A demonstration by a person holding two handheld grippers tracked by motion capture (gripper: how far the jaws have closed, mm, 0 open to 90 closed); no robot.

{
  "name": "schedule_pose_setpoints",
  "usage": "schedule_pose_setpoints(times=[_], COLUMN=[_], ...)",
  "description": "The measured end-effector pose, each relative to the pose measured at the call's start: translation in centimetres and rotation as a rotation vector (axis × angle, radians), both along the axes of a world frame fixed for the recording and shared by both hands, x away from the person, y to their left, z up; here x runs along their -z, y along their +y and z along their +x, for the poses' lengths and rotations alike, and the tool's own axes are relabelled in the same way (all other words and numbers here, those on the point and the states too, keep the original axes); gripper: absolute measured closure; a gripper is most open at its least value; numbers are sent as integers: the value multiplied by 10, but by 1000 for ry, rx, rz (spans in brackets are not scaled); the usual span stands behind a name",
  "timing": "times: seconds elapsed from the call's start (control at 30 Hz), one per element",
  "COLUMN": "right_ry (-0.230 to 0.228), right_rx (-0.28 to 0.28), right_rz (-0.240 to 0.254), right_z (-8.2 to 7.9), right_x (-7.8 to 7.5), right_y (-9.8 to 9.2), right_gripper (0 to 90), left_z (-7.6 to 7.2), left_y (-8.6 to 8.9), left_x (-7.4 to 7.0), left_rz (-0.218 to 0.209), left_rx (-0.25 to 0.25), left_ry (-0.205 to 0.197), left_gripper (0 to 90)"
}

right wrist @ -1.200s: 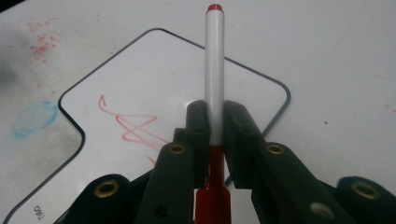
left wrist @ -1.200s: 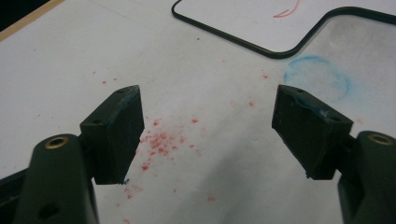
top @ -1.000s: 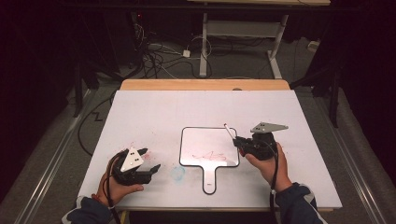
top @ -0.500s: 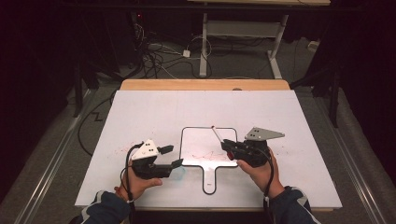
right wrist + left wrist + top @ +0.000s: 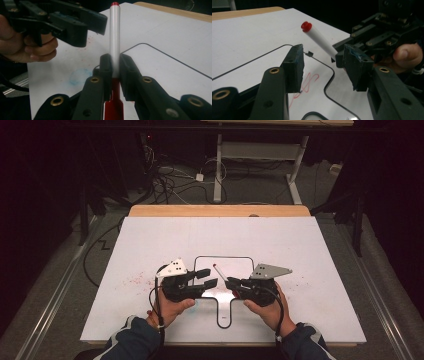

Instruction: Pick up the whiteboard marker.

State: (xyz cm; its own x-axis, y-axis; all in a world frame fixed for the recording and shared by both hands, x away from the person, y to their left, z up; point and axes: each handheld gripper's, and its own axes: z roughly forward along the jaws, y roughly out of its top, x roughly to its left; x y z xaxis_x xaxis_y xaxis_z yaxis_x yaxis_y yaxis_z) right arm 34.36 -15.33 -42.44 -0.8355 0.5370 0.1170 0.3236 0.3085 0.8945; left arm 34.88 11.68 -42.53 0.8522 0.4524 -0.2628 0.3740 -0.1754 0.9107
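Red-capped marker [image 5: 114,37] sits clenched in the right gripper [image 5: 231,284]. The left gripper [image 5: 206,277], jaws closing and empty, nears it. Next, probably, its jaws must grasp the marker's cap [image 5: 306,25].

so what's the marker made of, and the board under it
Marker: likely plastic, a smooth white barrel with a soft sheen and a red end. Board: looks like a glossy wipe-clean whiteboard surface, it reflects light and bears red scribble; the far edge looks like bare wood.
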Motion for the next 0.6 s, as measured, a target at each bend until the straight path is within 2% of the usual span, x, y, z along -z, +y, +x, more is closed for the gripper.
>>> schedule_pose_setpoints(times=[0.33, 0.53, 0.6], right_ry=[-12, -26, -38], right_rx=[-23, -28, -23], right_rz=[-6, -9, -16], right_z=[-3, -5, -5], right_x=[3, 5, 5], right_y=[6, 9, 10], right_gripper=[819, 818, 818], left_z=[5, 5, 5], left_y=[-17, -21, -23], left_x=[6, 5, 5], left_rz=[-49, -64, -57], left_rx=[40, 37, 40], left_ry=[43, 34, 36], left_gripper=[587, 736, 741])
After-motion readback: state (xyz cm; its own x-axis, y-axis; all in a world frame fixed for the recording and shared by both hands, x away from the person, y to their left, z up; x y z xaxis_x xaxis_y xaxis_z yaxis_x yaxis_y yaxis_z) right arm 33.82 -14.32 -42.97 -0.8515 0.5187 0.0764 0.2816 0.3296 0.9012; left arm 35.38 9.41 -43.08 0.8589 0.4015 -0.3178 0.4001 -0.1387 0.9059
